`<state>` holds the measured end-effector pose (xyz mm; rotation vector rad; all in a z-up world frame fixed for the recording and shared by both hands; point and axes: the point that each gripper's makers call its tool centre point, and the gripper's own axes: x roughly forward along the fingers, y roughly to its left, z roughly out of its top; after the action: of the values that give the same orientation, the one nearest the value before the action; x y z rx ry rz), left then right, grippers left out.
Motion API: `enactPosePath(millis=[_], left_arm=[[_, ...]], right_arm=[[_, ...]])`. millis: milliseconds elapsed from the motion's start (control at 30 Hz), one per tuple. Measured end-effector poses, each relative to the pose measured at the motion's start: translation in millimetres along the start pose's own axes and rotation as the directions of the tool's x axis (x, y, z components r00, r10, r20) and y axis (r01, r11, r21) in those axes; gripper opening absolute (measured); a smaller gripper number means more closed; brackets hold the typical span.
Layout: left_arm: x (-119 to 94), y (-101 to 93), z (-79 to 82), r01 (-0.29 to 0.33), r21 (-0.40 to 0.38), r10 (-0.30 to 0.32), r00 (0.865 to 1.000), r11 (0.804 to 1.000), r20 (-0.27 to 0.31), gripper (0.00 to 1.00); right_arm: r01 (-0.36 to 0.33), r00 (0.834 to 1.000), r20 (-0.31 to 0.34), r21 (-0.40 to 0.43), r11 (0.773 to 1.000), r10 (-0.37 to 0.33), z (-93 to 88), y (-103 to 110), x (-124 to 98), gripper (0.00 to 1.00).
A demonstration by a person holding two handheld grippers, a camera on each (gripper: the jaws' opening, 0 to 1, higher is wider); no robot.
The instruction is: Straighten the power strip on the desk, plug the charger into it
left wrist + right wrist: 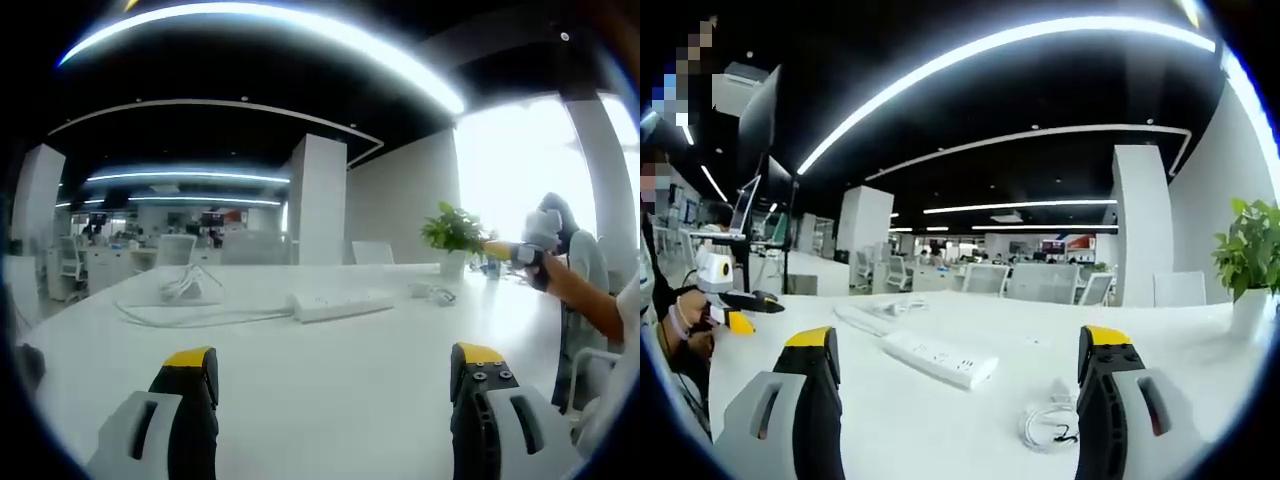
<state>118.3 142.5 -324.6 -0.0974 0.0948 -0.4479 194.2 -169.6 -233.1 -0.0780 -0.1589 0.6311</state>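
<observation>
Strip and charger untouched; both claws wide open, nothing held.

Strip [341, 304] is seen lying askew mid-worktop [330, 390], its cord trailing off to one side; charger w/ coiled cable [1052, 423] lies apart from it, near right claw [958, 355]. Left claw [335, 372] is held short of strip. Risks: strip could be skidded or spun if pushed at one end only; loose cable could be snagged during pickup; plug could be misaligned w/ socket.
</observation>
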Motion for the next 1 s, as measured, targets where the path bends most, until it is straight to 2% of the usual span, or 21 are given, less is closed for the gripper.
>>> enactPosePath(millis=[233,500,1000], left_arm=[[2,-0.8,-0.7,0.002,-0.004,-0.002,1.0,1.0,0.0,0.99],[1,-0.7,-0.9,0.001,-0.005,-0.001,1.0,1.0,0.001,0.99],[3,-0.4,-0.9,0.0,-0.009,0.0,1.0,1.0,0.002,0.99]], right_arm=[[0.006,1.0,-0.013,0.034,0.999,-0.005,-8.8,5,-10,0.98],[0.034,0.999,-0.041,0.079,0.996,-0.031,-27.1,3,-21,0.99],[0.072,0.994,-0.095,0.104,0.992,-0.063,-50.3,9,-36,0.97]])
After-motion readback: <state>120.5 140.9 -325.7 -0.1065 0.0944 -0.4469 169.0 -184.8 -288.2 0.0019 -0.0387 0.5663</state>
